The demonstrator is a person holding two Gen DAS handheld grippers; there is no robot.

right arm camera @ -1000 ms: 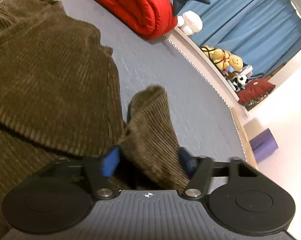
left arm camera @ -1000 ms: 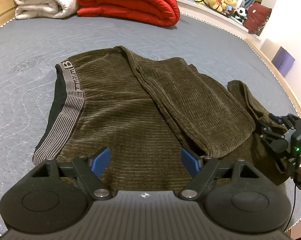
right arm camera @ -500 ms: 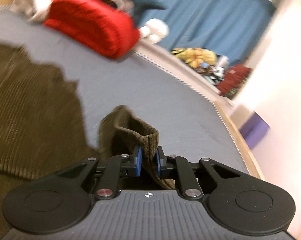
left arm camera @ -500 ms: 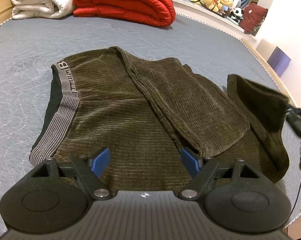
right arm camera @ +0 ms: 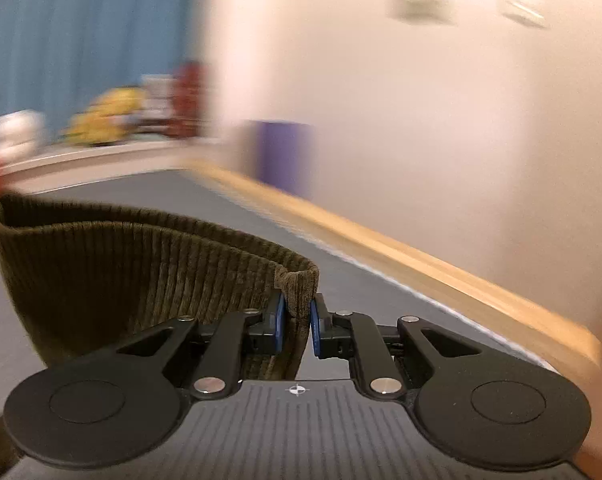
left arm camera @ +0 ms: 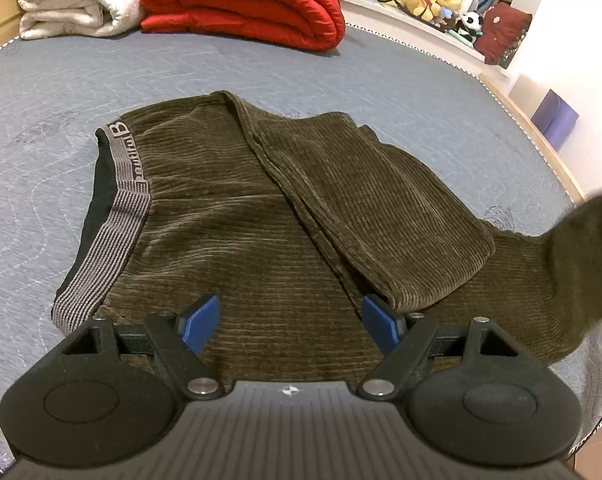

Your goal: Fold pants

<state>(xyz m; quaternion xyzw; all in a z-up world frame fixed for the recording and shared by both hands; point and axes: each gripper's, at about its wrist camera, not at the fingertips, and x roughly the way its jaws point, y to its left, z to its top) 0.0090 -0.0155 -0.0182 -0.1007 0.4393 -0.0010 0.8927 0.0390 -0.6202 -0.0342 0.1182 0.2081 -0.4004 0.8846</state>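
- Lying across a grey quilted mattress [left arm camera: 61, 80], the brown corduroy pants [left arm camera: 229, 216] were spread flat, one leg already folded over the seat.
- Their grey striped waistband [left arm camera: 117, 200] sat at the pants' left edge in the left wrist view.
- The left gripper [left arm camera: 291, 322] hovered just above the near edge of the pants, its blue pads [left arm camera: 199, 322] spread wide and holding nothing.
- The right gripper [right arm camera: 299, 316] was pinched on the hem of the other pant leg [right arm camera: 113, 264], lifted clear of the mattress at the pants' right end.
- A red quilt [left arm camera: 241, 4] and a white blanket [left arm camera: 73, 4] lay well beyond the pants.
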